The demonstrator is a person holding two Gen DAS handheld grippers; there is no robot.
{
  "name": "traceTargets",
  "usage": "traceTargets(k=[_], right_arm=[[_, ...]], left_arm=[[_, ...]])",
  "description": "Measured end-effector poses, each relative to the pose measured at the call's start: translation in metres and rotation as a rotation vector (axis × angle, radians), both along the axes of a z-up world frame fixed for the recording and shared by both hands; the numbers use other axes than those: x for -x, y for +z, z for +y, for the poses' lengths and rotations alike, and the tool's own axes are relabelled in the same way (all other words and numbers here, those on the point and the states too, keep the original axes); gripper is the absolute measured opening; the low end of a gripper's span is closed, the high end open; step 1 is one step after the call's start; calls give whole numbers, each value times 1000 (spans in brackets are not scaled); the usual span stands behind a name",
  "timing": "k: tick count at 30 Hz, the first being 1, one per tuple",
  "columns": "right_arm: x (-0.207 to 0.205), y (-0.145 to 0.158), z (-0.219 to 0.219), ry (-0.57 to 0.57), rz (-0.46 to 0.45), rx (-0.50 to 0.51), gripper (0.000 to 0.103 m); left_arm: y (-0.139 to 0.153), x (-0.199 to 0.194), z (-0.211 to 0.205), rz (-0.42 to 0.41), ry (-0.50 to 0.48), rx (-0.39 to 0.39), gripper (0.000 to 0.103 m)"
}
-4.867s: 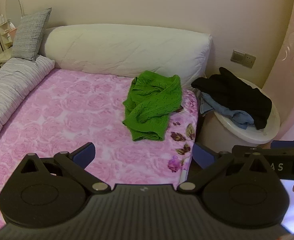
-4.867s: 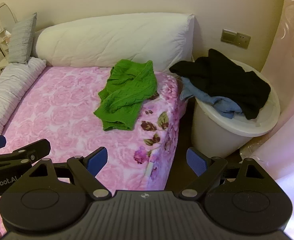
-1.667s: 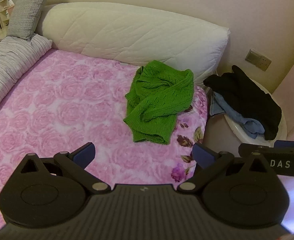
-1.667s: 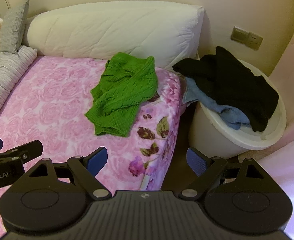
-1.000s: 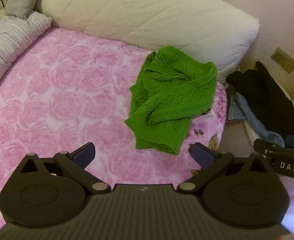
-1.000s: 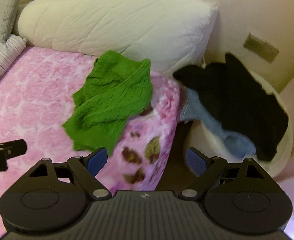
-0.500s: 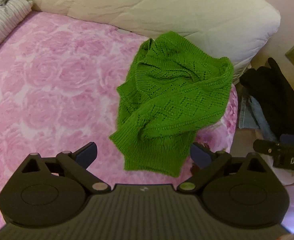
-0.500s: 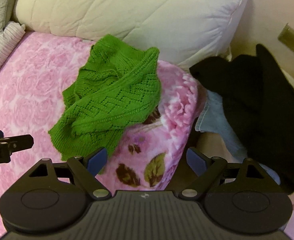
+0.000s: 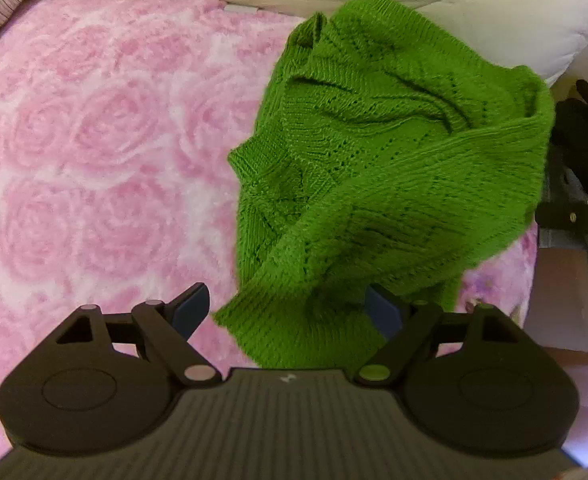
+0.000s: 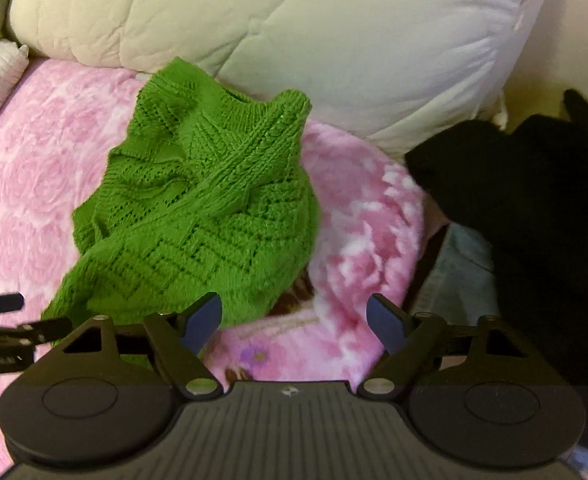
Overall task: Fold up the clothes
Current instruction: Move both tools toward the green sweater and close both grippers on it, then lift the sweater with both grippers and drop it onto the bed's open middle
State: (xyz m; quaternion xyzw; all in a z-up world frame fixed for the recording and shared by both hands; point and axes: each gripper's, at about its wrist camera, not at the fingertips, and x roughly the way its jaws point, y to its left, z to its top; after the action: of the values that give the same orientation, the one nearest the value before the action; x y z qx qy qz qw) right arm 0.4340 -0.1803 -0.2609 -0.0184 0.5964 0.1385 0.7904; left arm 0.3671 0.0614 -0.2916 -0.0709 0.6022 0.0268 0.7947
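Left gripper [image 9: 285,312] hangs nose-down over the bed, jaws closing; ribbed hem of the crumpled green open-knit sweater [image 9: 378,184] sits between the blue pads, not yet pinched. Right gripper [image 10: 294,322], jaws also closing, holds nothing; only pink blanket between its pads, sweater edge just at its 10 o'clock.

Sweater lies bunched on the pink rose-print fleece blanket [image 9: 93,152], near the bed's right edge, with the cream quilted bolster [image 10: 334,32] at 12 o'clock. Black garment [image 10: 534,200] at 3 o'clock in the right wrist view, apart from the sweater.

Handling, judged: light, limp, stretchy; lacy holes may snag a pad. Ribbed hem looks the firmest hold, one gripper per hem corner. Fleece likely drags on the knit.
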Motion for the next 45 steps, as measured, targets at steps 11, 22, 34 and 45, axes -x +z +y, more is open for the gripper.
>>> traceTargets(k=[11,22,34,45], right_arm=[[-13,-16,20,34,16,-129,17],[26,122,84,257,-252,-285,14],[169,257,197,607,-359,-590,14],[386,315,322,920,-226,-787,14]], left_arm=[[-14,-2,-2,12,-30,105,14],[117,105,42,-286,238,194,12],[278,358,82,-629,575,71,12],[363,619,93,-766,901,-153,12]])
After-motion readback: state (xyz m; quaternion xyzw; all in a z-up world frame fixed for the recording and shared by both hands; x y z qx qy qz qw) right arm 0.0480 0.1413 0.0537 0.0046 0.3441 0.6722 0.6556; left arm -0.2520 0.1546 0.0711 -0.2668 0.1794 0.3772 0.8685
